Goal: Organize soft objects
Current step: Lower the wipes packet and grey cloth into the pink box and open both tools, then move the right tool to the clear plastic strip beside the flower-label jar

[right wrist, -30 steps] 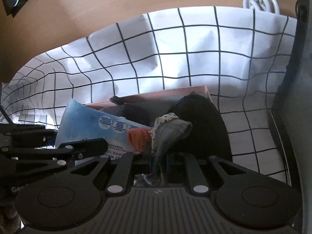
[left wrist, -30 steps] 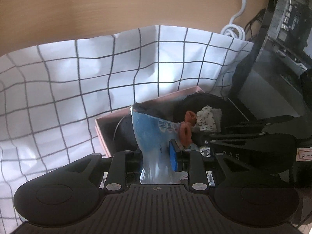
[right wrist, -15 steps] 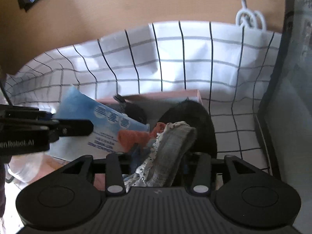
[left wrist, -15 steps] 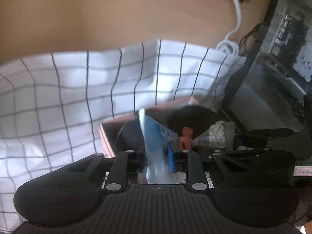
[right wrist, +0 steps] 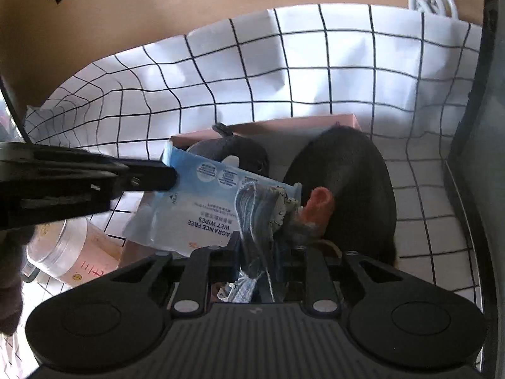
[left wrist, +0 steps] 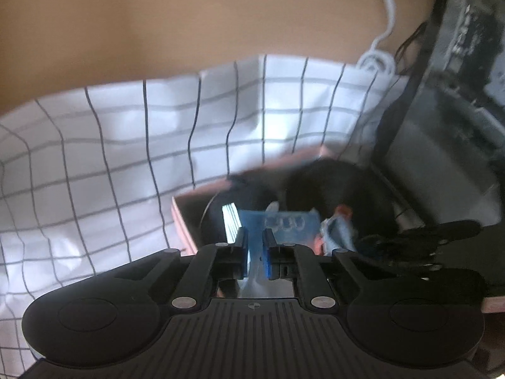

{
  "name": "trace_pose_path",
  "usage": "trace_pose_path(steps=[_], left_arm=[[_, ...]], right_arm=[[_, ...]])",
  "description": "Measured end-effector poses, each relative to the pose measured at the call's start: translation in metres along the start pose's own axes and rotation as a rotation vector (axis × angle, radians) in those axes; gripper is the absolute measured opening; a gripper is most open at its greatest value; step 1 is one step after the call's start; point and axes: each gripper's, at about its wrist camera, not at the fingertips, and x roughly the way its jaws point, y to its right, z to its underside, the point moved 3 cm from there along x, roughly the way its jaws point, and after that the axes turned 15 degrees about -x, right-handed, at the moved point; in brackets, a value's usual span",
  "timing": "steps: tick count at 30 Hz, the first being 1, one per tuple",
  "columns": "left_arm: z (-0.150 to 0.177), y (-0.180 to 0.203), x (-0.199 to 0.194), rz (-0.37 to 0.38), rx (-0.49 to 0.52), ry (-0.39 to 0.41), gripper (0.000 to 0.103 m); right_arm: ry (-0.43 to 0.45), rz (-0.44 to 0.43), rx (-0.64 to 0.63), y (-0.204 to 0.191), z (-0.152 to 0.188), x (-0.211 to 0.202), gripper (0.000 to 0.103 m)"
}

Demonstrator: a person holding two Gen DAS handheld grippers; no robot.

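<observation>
A white cloth with black grid lines (right wrist: 315, 72) covers the worktop (right wrist: 94, 25), which is light brown wood. A coiled white cable (right wrist: 432, 0) lies at the far edge of the cloth. A dark panel (right wrist: 486, 158) stands along the right side.

The left wrist view is blurry, so small things there are hard to make out. A clear plastic jar (right wrist: 69, 246) is partly hidden under the left gripper (left wrist: 254, 249).

A pink box (right wrist: 284, 126) sits on the cloth. In it are a big black soft thing (right wrist: 353, 183) and a smaller dark bundle (right wrist: 230, 148).

The left gripper's fingers are clamped on one end of the blue wet wipes pack (right wrist: 202, 202), which hangs tilted over the box. The right gripper (right wrist: 268, 252) has a grey and blue cloth bundle (right wrist: 262, 208) between its fingers, and the fingers are closing on it. An orange knitted bit (right wrist: 318, 205) sticks out beside the bundle, over the box.
</observation>
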Motion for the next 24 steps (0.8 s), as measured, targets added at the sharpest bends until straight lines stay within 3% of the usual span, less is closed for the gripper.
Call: trace_pose_path(steps=[4,7,12,17,20,24], left_arm=[[-0.002,-0.004,0.005,0.001,-0.023,-0.005,0.012],[-0.007,-0.009,-0.009,0.032,-0.062,0.007,0.018],[-0.016,-0.015,-0.052,0.035,-0.074,0.103,0.018],[-0.015,-0.029,-0.114,0.085,-0.132,0.271,0.018],[0.003,-0.037,-0.149,0.101,-0.152,0.354,0.018],[0.045,-0.049,-0.181,0.059,-0.154,0.404,0.018]], right_arm=[[0.024,0.018,-0.044,-0.003,-0.002,-0.015,0.025],[0.059,0.057,-0.067,-0.002,-0.002,-0.035,0.055],[0.115,0.134,-0.099,-0.005,-0.009,-0.065,0.057],[0.202,0.183,-0.108,-0.012,-0.013,-0.105,0.066],[0.220,0.177,-0.126,-0.027,-0.006,-0.117,0.068],[0.193,0.162,-0.201,-0.059,0.013,-0.116,0.068]])
